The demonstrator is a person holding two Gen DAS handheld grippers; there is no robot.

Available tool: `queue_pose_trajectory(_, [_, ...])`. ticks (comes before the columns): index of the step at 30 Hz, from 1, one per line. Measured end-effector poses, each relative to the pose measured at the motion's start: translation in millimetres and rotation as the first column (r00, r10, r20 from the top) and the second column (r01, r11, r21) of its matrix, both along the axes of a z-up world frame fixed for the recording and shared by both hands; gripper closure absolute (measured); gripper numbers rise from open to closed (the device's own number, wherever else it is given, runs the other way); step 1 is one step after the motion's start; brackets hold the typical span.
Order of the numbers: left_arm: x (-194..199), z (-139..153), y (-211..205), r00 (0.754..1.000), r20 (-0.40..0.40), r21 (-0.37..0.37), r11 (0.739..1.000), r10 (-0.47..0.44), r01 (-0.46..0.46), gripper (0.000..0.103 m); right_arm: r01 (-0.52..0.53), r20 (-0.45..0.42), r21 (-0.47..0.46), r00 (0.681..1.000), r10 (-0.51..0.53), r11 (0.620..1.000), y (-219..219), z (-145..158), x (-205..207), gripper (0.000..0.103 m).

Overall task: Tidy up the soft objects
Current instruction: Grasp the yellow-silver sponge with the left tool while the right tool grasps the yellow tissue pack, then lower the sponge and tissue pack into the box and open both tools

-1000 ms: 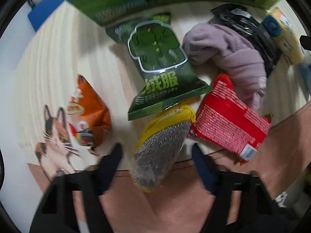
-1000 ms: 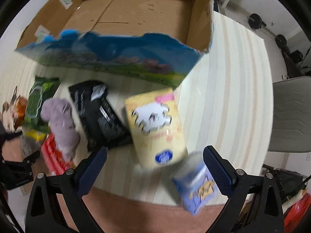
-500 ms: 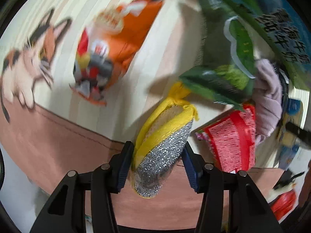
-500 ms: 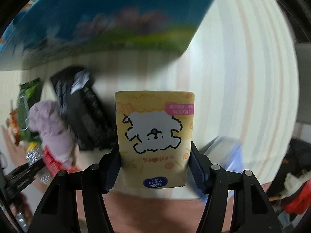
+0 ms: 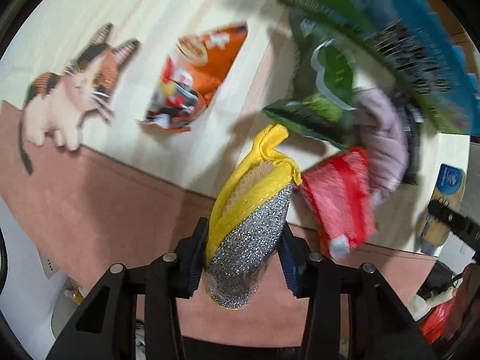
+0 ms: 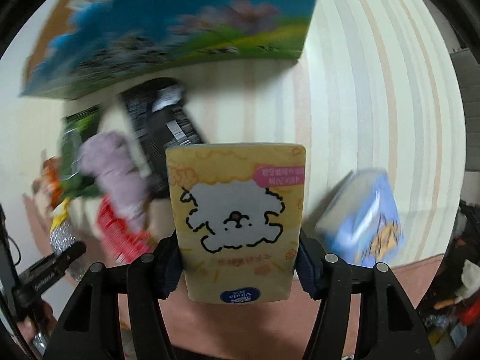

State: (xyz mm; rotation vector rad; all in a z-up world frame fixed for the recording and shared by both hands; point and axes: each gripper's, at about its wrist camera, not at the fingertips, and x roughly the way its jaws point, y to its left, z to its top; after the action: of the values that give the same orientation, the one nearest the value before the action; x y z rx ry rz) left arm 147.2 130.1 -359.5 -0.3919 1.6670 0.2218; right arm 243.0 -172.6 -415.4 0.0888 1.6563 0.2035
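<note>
Two grips: left gripper [image 5: 243, 258] sponge [image 5: 252, 225], right gripper [image 6: 240, 267] tissue pack [image 6: 237, 219]

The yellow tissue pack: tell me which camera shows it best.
The right wrist view: the yellow tissue pack fills the centre, sharp, clamped in the right hand-held gripper. The left wrist view catches only a blurred sliver at its edge.

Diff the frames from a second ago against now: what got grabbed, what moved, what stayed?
Both grippers closed and lifted. The left gripper, open around the yellow-and-silver scrubber a second ago, now clamps it off the table. The right gripper, then open over the yellow tissue pack, now holds it raised. The purple cloth, red packet, black packet and blue pack stayed on the table.
</note>
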Motion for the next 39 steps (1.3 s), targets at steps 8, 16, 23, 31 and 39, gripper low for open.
queue_pose_trajectory(8, [20.9,132.1,-38.2,0.977,0.209,-0.097,0.994,-0.033,0.055,0.062,-0.064,0.139,0.169,0.989,0.041,0.984,-29.8,118.9,-20.4,0.038])
queue_pose_trajectory(16, [144.3,151.2,-99.4,0.961,0.249,-0.145,0.976,-0.12,0.16,0.062,-0.054,0.247,0.152,0.969,0.015,0.987,-55.2,193.2,54.1,0.038])
queue_pose_trajectory(23, [267.7,93.5,-103.7,0.97,0.155,-0.197,0.956,-0.188,0.217,0.062,0.011,0.223,0.101,0.974,-0.033,0.995,-46.8,157.7,130.1,0.038])
queue_pose_trajectory(31, [344.1,27.6,-116.4,0.972,0.074,-0.271,0.934,-0.222,0.234,0.062,0.039,0.166,0.016,0.985,-0.042,0.999,-14.5,101.7,200.3,0.038])
queue_pose_trajectory(39, [358.1,-7.4,-135.0,0.954,0.024,-0.294,0.91,-0.298,0.292,0.06,0.033,0.143,-0.059,0.989,-0.024,0.998,18.5,56.1,263.9,0.038])
